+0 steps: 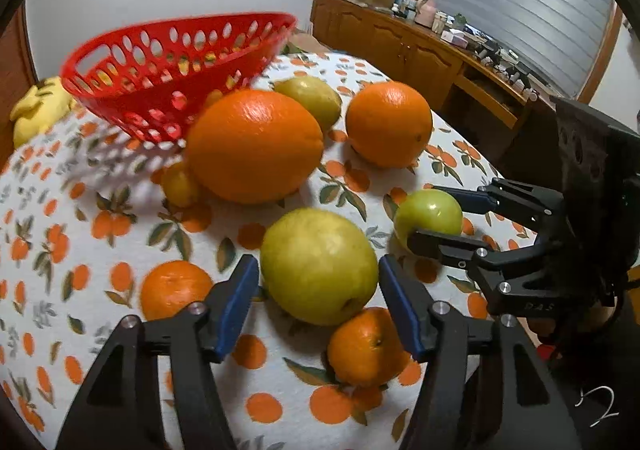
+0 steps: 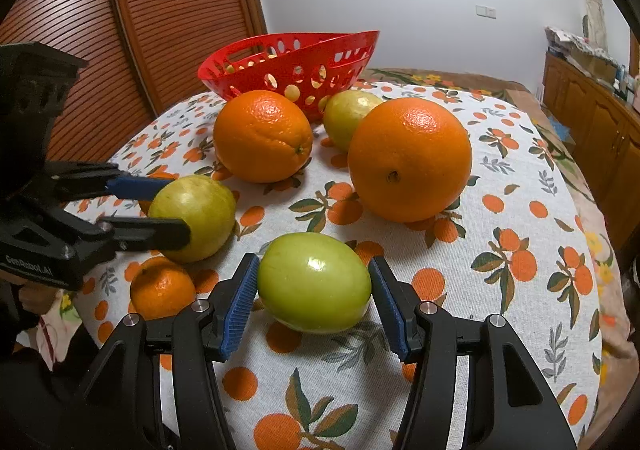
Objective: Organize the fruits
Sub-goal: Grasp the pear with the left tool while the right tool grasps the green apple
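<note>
A yellow-green fruit (image 1: 318, 278) lies on the orange-print tablecloth (image 1: 120, 178) between the pads of my left gripper (image 1: 318, 262). The pads stand close beside it with thin gaps, so that gripper is open. In the right wrist view, the left gripper (image 2: 176, 210) straddles the same fruit (image 2: 200, 210). My right gripper (image 2: 314, 262) is shut on a smooth green fruit (image 2: 314, 286), which rests on the cloth; the right gripper (image 1: 424, 214) also shows at the right of the left wrist view. A red perforated basket (image 1: 160, 62) sits tilted at the back.
Two big oranges (image 2: 262, 134) (image 2: 408, 158) and another yellow-green fruit (image 2: 348, 114) lie before the basket. Small mandarins (image 1: 172, 288) (image 1: 364, 346) flank the left gripper's fingers. A small yellow fruit (image 1: 180, 182) lies by the basket. A cluttered wooden sideboard (image 1: 420, 50) runs along the right.
</note>
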A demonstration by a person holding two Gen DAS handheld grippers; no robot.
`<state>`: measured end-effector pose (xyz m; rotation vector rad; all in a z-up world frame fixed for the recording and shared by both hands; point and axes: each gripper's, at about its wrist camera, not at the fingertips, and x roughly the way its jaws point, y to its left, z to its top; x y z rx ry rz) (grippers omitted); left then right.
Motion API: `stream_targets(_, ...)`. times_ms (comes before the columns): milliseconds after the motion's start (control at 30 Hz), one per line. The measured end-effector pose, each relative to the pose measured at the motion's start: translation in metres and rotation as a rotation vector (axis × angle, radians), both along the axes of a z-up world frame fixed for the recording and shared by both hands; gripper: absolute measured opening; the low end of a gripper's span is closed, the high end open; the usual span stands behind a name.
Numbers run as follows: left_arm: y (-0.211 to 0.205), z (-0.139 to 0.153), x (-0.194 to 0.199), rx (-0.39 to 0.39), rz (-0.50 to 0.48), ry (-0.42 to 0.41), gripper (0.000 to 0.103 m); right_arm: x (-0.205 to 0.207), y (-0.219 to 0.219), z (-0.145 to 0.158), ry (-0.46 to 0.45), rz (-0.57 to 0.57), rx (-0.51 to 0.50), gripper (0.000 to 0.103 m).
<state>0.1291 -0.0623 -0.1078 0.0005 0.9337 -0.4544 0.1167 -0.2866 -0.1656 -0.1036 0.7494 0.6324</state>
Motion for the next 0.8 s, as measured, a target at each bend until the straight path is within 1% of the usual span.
stream_targets(133,-0.005,-0.001,0.003,-0.001,0.001,-0.006,0.064,-0.001,0.0,0.0,-0.001,-0.001,-0.001,0.057)
stream_targets(233,-0.006,-0.001,0.005,-0.004,0.006,-0.012,0.062,-0.001,0.0,0.0,0.0,0.0,-0.001,0.057)
stream_targets(367,-0.01,-0.001,0.004,0.031,0.02,-0.042,0.06,-0.001,0.0,0.0,-0.001,-0.001,0.0,0.057)
stream_targets(500,-0.005,0.0,0.005,0.027,0.042,-0.051,0.059,-0.002,0.0,0.0,-0.004,-0.002,-0.001,0.057)
stream_targets(600,0.004,0.006,0.002,0.004,0.063,-0.068,0.059,-0.002,0.001,0.001,-0.007,-0.002,-0.004,0.057)
stream_targets(800,0.015,0.029,-0.004,-0.027,0.083,-0.12,0.059,-0.002,0.002,0.008,-0.022,0.007,-0.002,0.057)
